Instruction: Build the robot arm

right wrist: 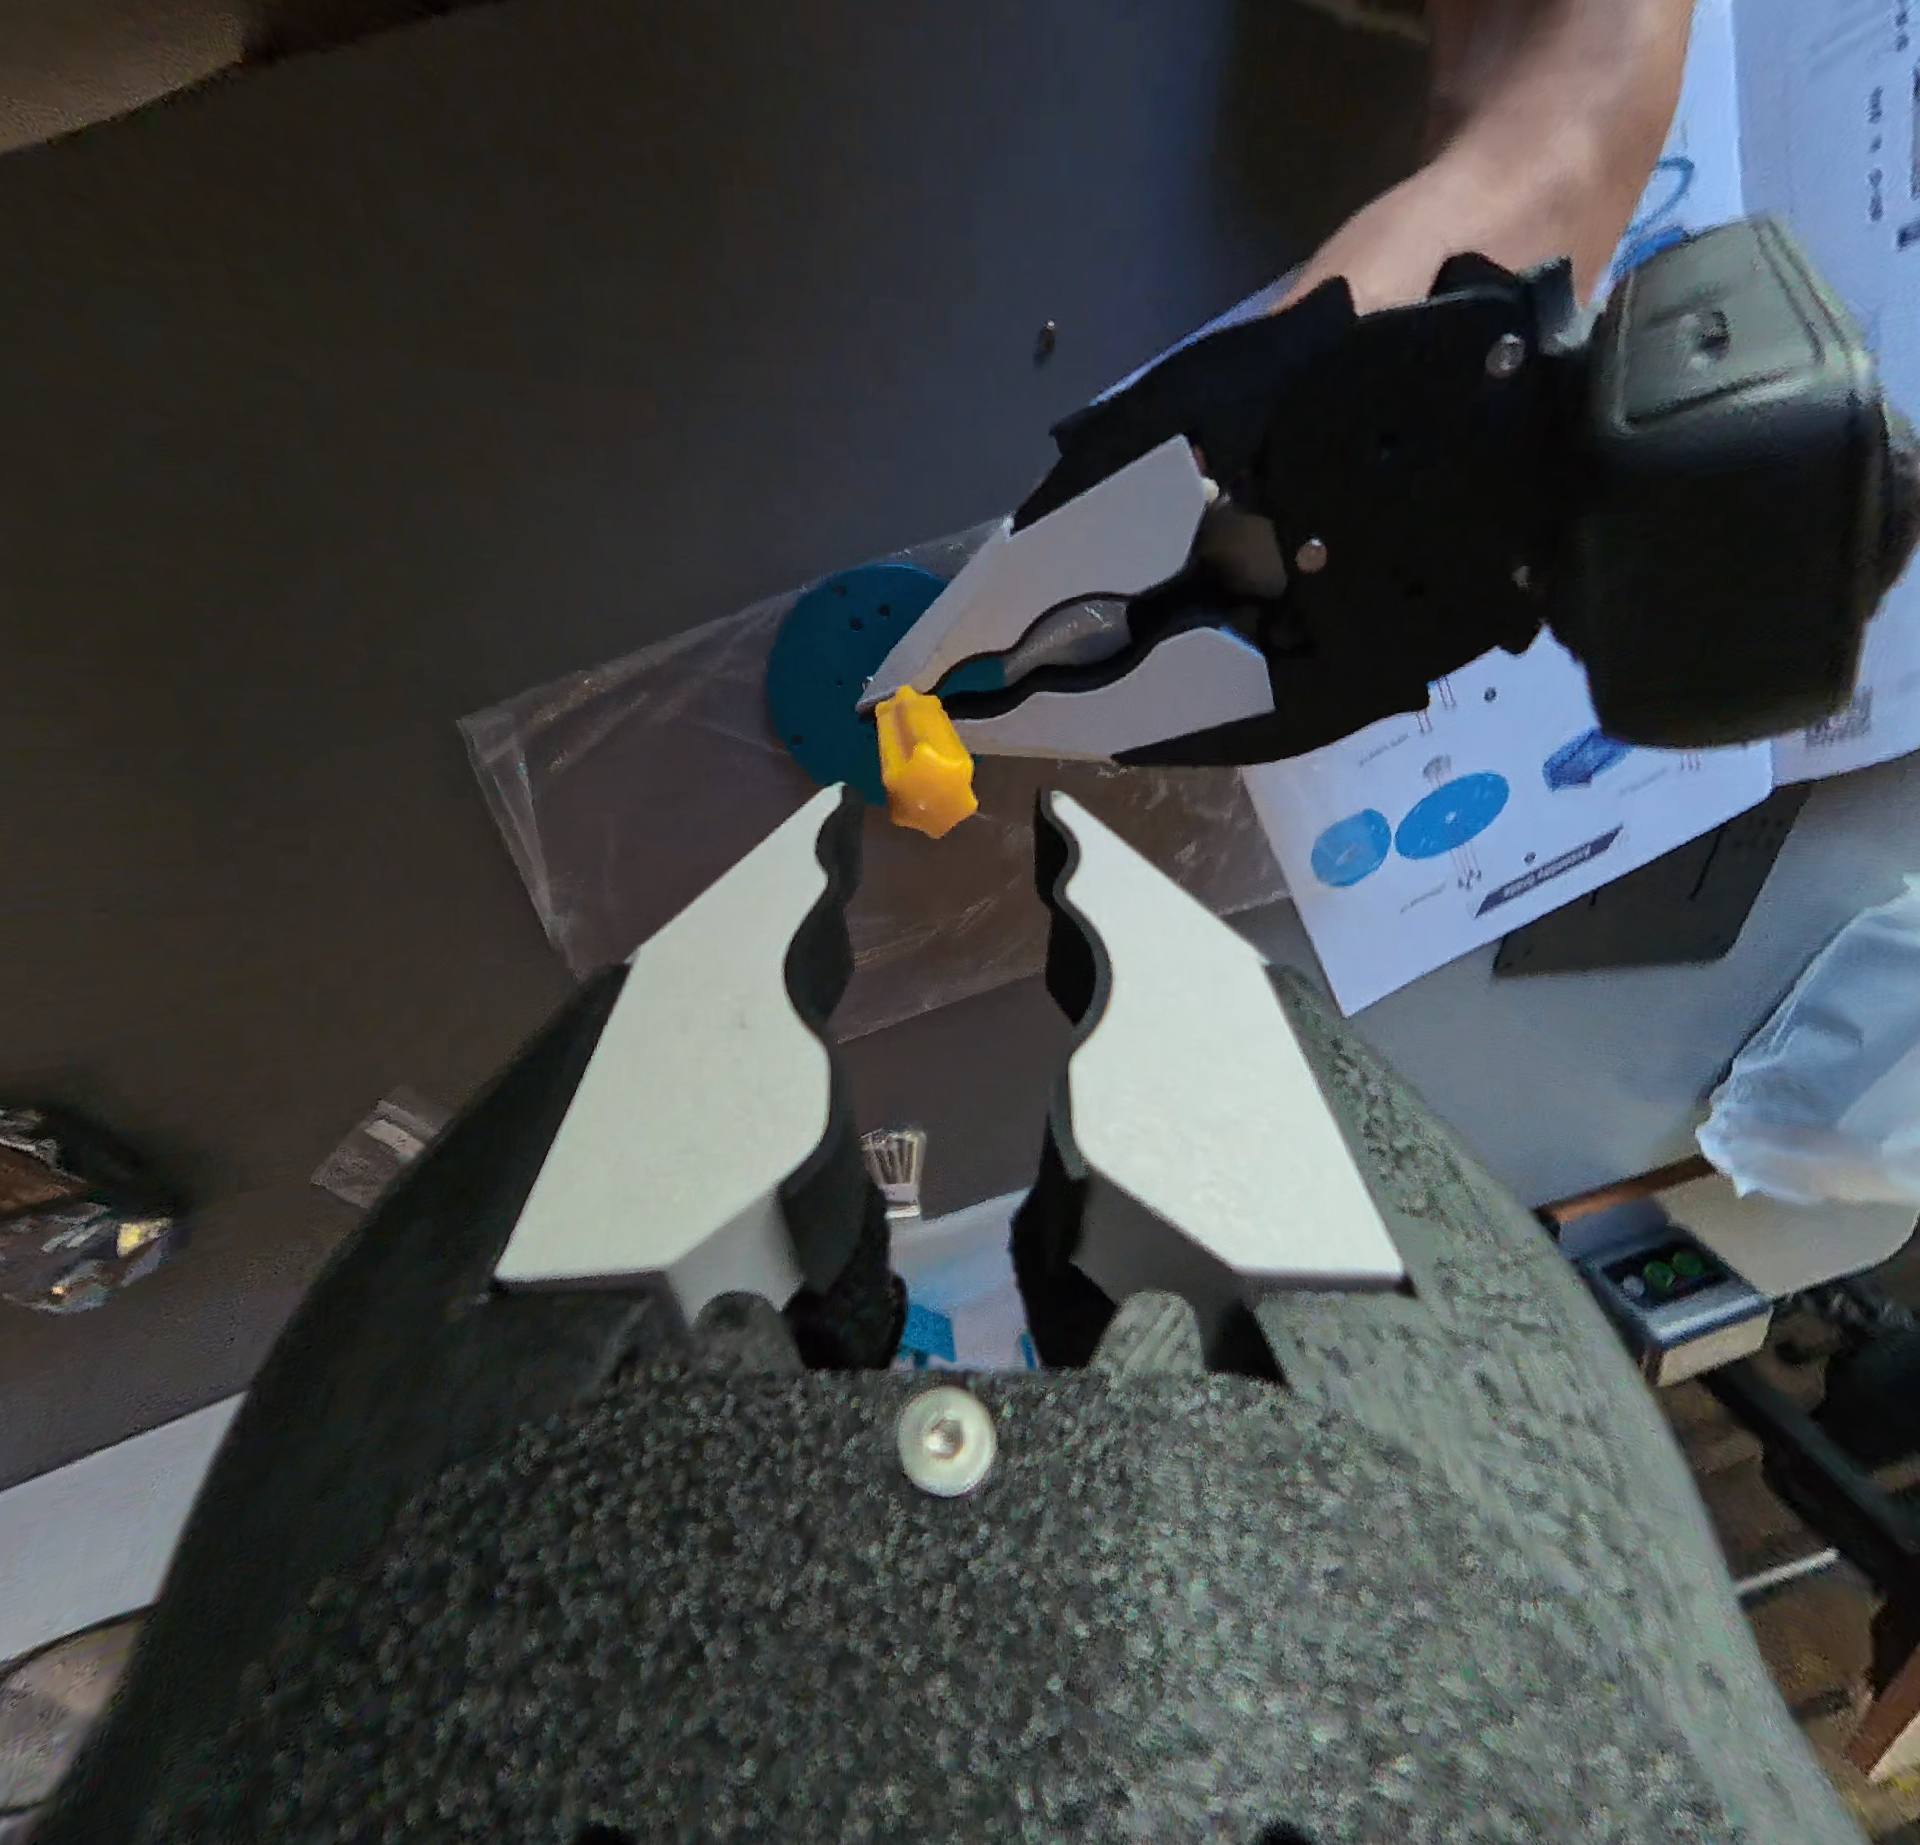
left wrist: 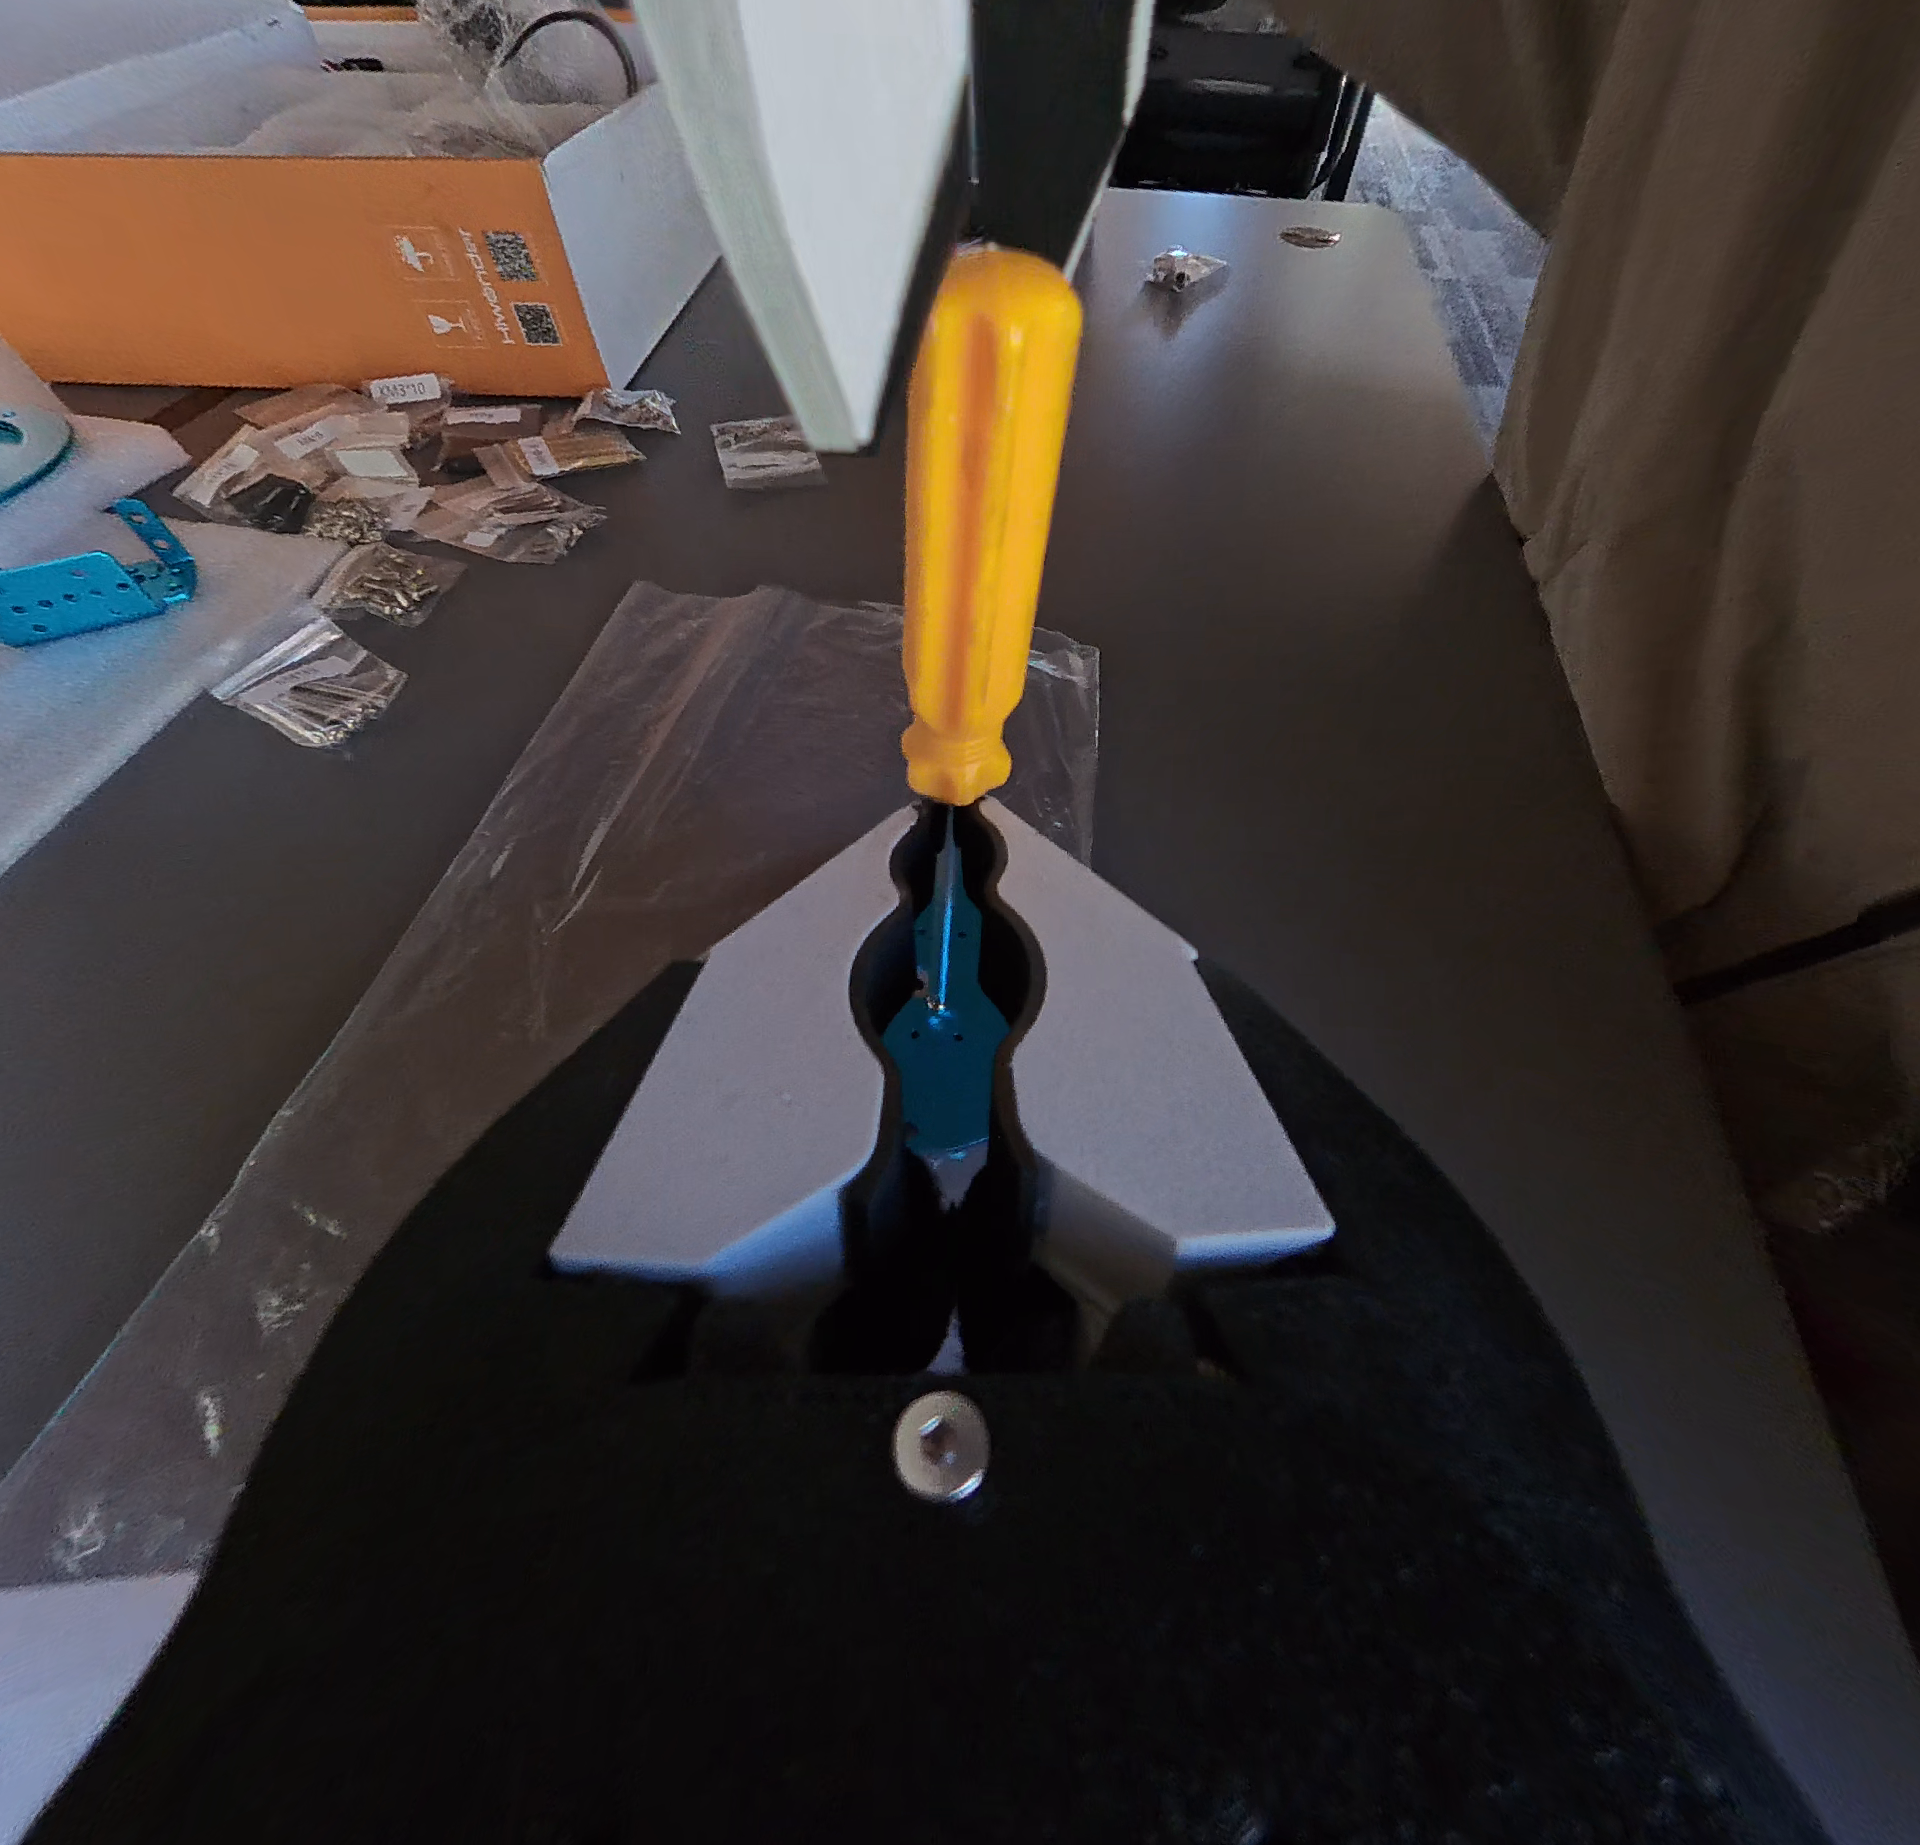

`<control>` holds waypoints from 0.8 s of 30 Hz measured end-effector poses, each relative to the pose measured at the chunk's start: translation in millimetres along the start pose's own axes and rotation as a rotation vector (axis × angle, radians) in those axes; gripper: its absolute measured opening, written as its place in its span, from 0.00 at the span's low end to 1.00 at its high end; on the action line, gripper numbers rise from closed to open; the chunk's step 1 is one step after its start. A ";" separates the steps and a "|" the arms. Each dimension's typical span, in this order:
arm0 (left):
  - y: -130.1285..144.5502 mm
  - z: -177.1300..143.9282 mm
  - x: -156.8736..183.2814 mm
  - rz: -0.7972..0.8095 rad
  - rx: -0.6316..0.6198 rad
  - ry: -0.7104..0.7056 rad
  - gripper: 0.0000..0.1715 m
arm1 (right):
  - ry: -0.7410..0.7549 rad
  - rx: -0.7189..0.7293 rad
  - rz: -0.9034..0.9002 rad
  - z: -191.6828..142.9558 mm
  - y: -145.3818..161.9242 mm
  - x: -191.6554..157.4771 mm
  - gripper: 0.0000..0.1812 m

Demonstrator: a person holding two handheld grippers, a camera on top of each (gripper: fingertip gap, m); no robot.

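A screwdriver with a yellow handle (left wrist: 987,517) stands upright with its thin shaft tip on a round blue disc with holes (left wrist: 940,1068). The disc lies on a clear plastic bag (left wrist: 623,808) on the dark table (left wrist: 1299,652). My left gripper (left wrist: 951,808) is shut, its tips closed around the shaft just below the handle, over the disc. In the right wrist view, my right gripper (right wrist: 940,796) is open, its tips on either side of the handle's top end (right wrist: 920,761) without gripping it. That view also shows the left gripper (right wrist: 873,699) over the disc (right wrist: 831,642).
An orange and white box (left wrist: 260,268) stands at the back left, with several small bags of screws (left wrist: 416,486) and a blue bracket (left wrist: 94,590) in front of it. A printed instruction sheet (right wrist: 1507,819) lies beside the bag. A hand (right wrist: 1507,185) holds the left gripper. Beige cloth (left wrist: 1714,445) hangs at the right.
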State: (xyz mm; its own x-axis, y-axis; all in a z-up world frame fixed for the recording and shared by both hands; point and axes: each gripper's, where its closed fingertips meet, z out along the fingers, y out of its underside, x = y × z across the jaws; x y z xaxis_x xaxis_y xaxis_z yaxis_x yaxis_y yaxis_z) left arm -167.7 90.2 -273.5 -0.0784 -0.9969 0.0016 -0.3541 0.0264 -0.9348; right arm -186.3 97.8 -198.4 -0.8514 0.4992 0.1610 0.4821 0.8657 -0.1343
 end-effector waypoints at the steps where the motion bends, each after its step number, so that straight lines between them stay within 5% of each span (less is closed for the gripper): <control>1: -0.1 -0.2 -0.3 -0.002 0.001 0.003 0.03 | -0.018 0.014 -0.017 1.1 -1.4 -1.1 0.18; 6: -0.6 1.1 -0.2 -0.006 -0.003 0.020 0.03 | -0.123 0.049 -0.051 6.9 -5.6 -10.9 0.13; 24: -1.0 2.4 0.7 0.019 -0.004 0.014 0.03 | -0.077 -0.064 -0.109 22.4 9.5 -8.3 0.09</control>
State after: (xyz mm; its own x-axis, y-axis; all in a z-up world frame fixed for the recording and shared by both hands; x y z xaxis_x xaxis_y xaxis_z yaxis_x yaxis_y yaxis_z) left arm -165.2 89.3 -273.4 -0.0979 -0.9951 -0.0115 -0.3561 0.0458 -0.9333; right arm -179.3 101.1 -222.9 -0.9116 0.3999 0.0950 0.3960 0.9165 -0.0573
